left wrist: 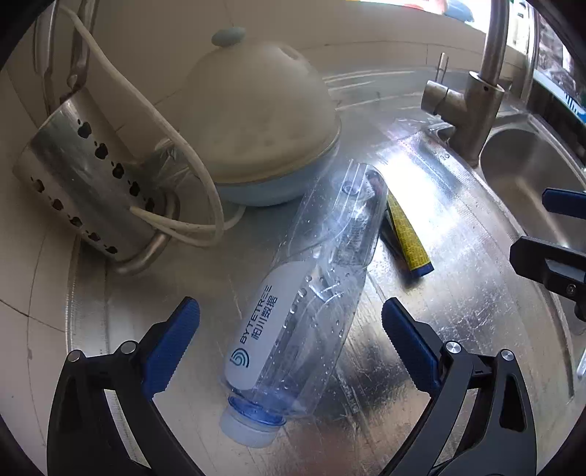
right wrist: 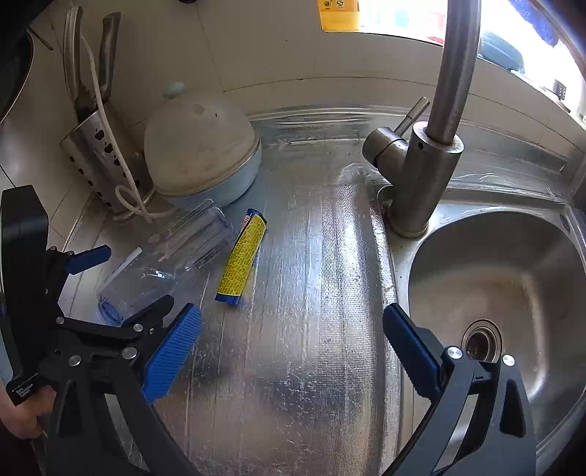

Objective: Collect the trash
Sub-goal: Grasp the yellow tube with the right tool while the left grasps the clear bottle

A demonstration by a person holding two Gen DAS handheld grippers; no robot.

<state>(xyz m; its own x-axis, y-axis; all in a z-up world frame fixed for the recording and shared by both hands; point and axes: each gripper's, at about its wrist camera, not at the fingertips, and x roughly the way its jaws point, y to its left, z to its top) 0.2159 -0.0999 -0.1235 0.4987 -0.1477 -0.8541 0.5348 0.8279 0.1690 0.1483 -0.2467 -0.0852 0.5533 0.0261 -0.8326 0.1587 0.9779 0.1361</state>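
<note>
The left gripper (left wrist: 291,329) was held wide open, empty, astride the bottle (left wrist: 307,289); closing was needed next.

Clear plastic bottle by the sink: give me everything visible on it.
The clear plastic bottle lies on its side on the foil-covered counter, empty but for droplets inside. It has a white label with blue logo and print, a pale cap toward the left gripper, which straddles it open without touching. Its base nears the domed blue-and-white cooker; a yellow packet lies alongside.

Daylight from a window (right wrist: 439,22) falls on beige wall tiles (right wrist: 293,47), a foil-lined counter (right wrist: 311,274) and a steel sink (right wrist: 512,274).
</note>
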